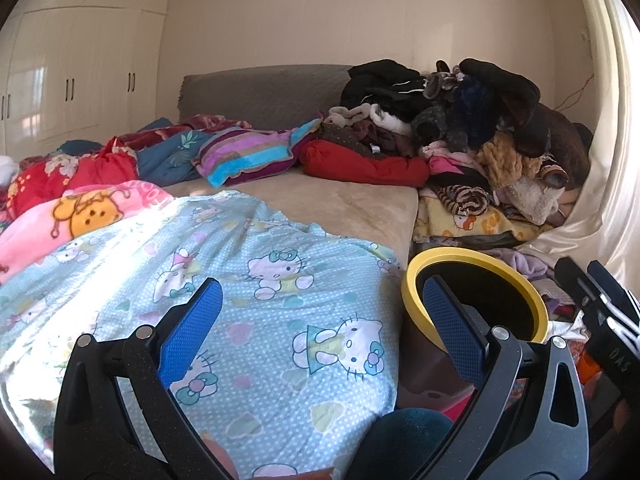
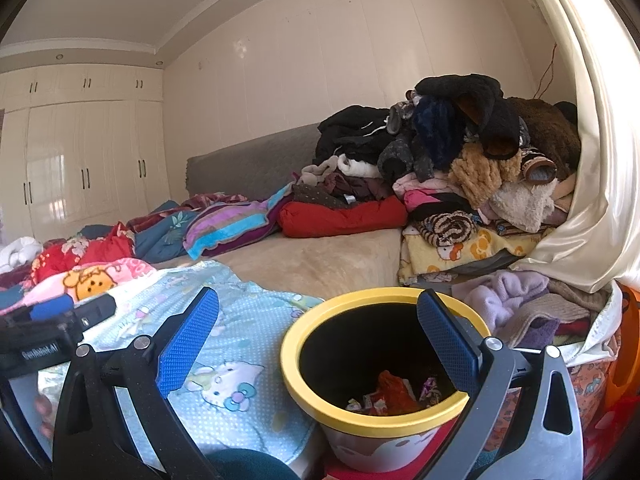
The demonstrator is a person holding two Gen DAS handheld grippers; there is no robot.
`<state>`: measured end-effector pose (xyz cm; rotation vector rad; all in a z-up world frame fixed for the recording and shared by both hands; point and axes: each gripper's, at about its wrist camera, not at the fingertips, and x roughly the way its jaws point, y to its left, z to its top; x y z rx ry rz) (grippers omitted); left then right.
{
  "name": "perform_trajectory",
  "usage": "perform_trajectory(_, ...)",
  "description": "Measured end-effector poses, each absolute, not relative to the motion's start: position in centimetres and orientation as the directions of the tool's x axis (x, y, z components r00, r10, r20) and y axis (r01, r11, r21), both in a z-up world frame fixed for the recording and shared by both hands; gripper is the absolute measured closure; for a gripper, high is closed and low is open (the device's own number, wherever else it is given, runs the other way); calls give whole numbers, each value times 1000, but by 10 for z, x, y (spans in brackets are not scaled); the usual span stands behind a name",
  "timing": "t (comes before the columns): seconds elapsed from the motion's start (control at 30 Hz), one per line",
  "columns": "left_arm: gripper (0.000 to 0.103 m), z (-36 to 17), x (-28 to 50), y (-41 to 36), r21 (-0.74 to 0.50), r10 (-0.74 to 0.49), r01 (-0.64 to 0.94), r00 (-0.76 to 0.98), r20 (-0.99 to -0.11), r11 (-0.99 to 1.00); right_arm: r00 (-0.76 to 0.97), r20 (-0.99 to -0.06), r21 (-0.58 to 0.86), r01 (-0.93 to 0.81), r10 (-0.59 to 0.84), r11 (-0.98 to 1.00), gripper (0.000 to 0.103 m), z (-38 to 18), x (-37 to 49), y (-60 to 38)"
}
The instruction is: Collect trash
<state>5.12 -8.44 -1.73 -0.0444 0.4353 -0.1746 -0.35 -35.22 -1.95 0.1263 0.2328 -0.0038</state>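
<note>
A yellow-rimmed trash bin (image 2: 320, 408) stands at the bed's near edge, holding crumpled wrappers (image 2: 390, 394) in red and purple. My right gripper (image 2: 318, 312) hangs open just above and in front of the bin, nothing between its blue pads (image 2: 188, 344). The same trash bin (image 1: 412, 300) shows at the right in the left wrist view, its inside dark. My left gripper (image 1: 322, 302) is open and empty over the light blue cat-print sheet (image 1: 260, 320). The right gripper's black body (image 1: 604, 320) shows at the right edge there.
A tall heap of clothes (image 2: 460, 160) fills the bed's far right by a cream curtain (image 2: 592, 184). Colourful blankets (image 1: 120, 168) and a striped pillow (image 1: 248, 152) lie at the left. Bare beige mattress (image 2: 320, 252) lies in the middle. White wardrobes (image 1: 72, 72) line the far wall.
</note>
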Motion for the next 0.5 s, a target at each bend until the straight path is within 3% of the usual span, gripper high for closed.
perform_trajectory(0.13,11,-22,53,-53,-131,-150,101,875,-460,986,966,-231,147,-81,114,986,6,-3,7,-325)
perform_trajectory(0.23,11,-34,51,4,-141,-41,-40,849,-527,989,925,-255,177,-241,281,954,6,7,22,-276)
perform_trajectory(0.3,11,-45,46,65,-105,106,-199,818,-566,974,862,-306,187,-361,403,914,6,7,34,-231)
perform_trajectory(0.4,11,-60,36,151,-29,325,-434,716,-618,900,641,-467,200,-594,609,779,6,-12,50,-117)
perform_trajectory(0.5,11,-81,22,234,45,489,-614,580,-651,788,437,-606,196,-728,665,657,6,-46,49,-21)
